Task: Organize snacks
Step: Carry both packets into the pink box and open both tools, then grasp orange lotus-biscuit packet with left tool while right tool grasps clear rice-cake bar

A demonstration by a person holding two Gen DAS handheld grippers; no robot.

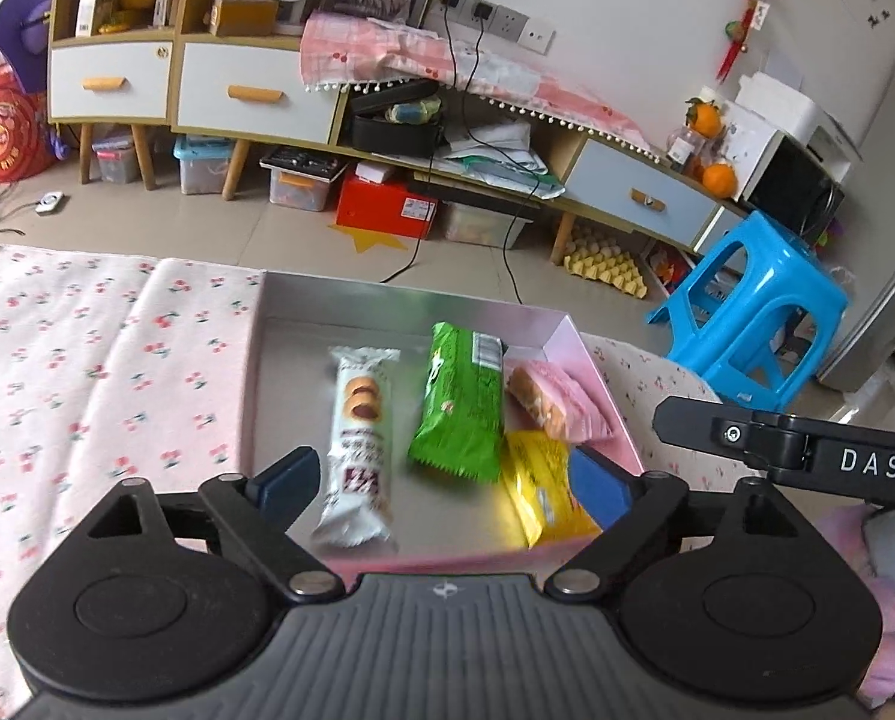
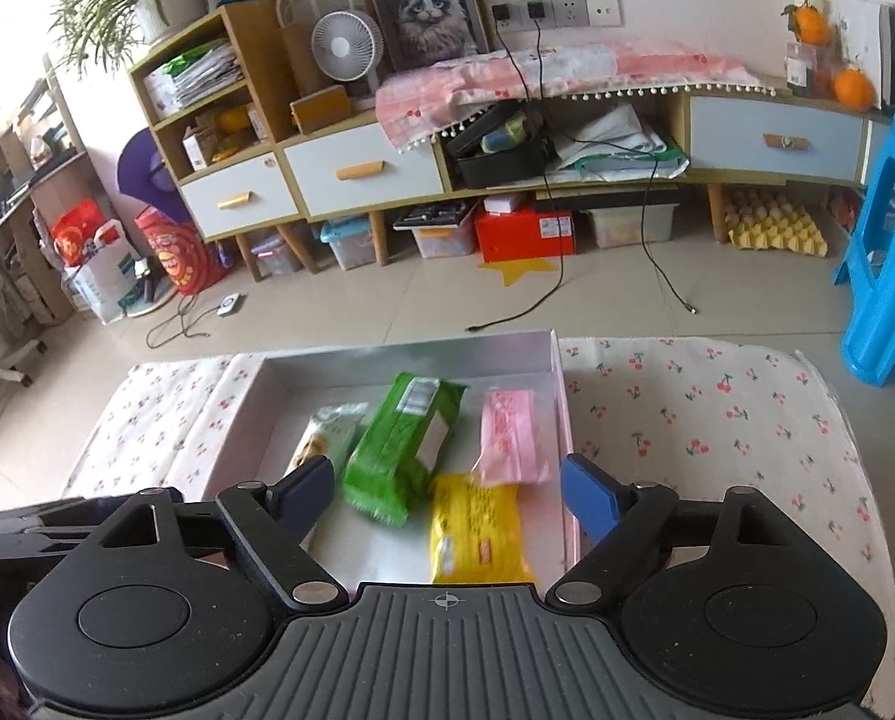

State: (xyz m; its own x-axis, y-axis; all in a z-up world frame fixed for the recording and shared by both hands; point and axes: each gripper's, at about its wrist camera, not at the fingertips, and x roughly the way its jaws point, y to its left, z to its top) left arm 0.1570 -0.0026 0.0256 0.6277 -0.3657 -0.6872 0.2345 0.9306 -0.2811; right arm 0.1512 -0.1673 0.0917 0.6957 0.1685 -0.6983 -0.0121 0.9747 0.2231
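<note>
Silver tray (image 1: 303,300) walls box four snack packets (image 1: 456,402).

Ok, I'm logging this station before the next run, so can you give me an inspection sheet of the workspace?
Surface: cherry-print cloth, bare around the box.
Job's things: silver-lined box holds white biscuit pack, green pack, pink pack, yellow pack.
Clutter: nothing seen on the cloth.
Tools: left tool and right tool open, empty, above the box.
Cables: black leads hang from wall sockets to the floor.
Surroundings: blue stool, cabinet, fan.
</note>
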